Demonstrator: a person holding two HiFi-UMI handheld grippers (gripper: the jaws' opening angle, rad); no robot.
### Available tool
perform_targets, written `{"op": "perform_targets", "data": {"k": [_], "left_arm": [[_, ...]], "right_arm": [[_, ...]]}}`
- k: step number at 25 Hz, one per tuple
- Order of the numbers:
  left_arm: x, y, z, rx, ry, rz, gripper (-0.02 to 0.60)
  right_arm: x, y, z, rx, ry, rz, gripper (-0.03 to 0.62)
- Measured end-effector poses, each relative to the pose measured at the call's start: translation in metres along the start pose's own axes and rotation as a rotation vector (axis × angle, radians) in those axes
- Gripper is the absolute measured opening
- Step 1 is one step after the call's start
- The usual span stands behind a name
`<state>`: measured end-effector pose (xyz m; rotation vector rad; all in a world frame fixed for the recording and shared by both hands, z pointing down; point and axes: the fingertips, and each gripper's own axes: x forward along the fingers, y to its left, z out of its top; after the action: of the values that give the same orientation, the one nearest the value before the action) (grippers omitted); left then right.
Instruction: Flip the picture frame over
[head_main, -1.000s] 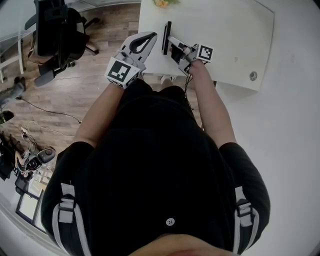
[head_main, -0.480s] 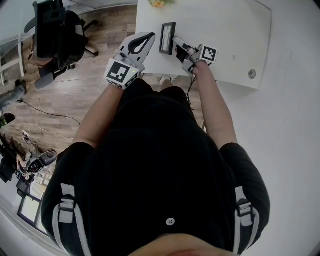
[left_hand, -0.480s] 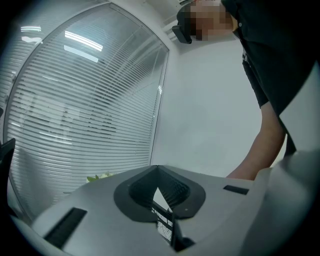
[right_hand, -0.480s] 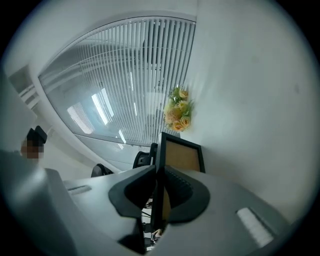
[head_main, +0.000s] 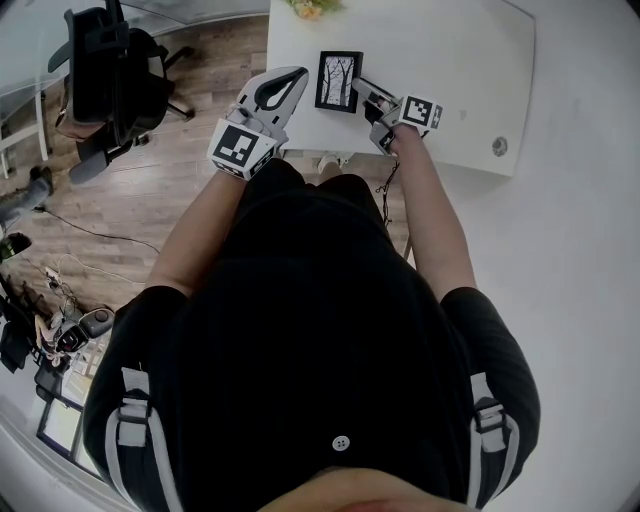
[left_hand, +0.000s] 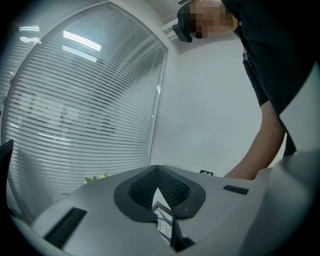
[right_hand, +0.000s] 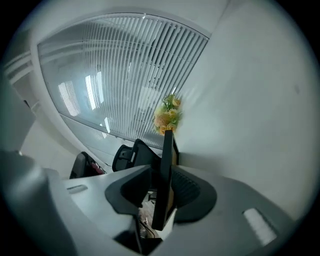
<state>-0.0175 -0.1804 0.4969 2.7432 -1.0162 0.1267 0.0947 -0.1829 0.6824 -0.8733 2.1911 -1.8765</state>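
Right tool (head_main: 365, 88) jaws apart, they've just been opening, and the picture frame (head_main: 339, 81) has its right edge between them. The right gripper view shows the frame (right_hand: 163, 185) edge-on in the right tool (right_hand: 161, 170) with a clear gap on one side, so the pads aren't pinching it. Left tool (head_main: 297, 72) has its jaws together and empty, hovering over the tabletop's left edge just beside the frame. In its own view the left tool (left_hand: 158, 167) shows tips meeting, with the frame (left_hand: 162, 225) only visible beyond them. The frame looks flat on the white tabletop (head_main: 470, 60) near its left near corner, tree-picture side up, so the flip reads as basically done and the step in hand is the release. To do it well, open until both pads are off the edge, then pull the right tool straight back towards the near edge with no twisting. Don't drag the frame, since it sits fairly close to that edge. Keep the left tool off unless the frame slides. Further out there are flowers (head_main: 312, 8) at the far edge. An office chair (head_main: 110, 70) stands on the wood floor, well apart from the tabletop.
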Motion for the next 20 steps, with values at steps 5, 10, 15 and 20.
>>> {"op": "perform_targets", "data": {"k": [5,10,15,20], "left_arm": [[0.002,-0.002,-0.002,0.000,-0.002,-0.006,0.005],[0.002,-0.002,0.001,0.002,-0.007,-0.004,0.005],[-0.004,0.000,0.003,-0.002,-0.007,-0.006,0.005],[-0.007,0.000,0.006,0.007,-0.012,-0.009,0.005]], "right_arm": [[-0.003,-0.013,-0.003,-0.069,0.036,-0.096,0.132],[-0.005,-0.023,-0.004,-0.156,0.082,-0.190,0.144],[-0.006,-0.033,-0.006,-0.323,0.149,-0.350,0.182],[-0.008,-0.036,-0.003,-0.539,0.181,-0.478,0.189]]}}
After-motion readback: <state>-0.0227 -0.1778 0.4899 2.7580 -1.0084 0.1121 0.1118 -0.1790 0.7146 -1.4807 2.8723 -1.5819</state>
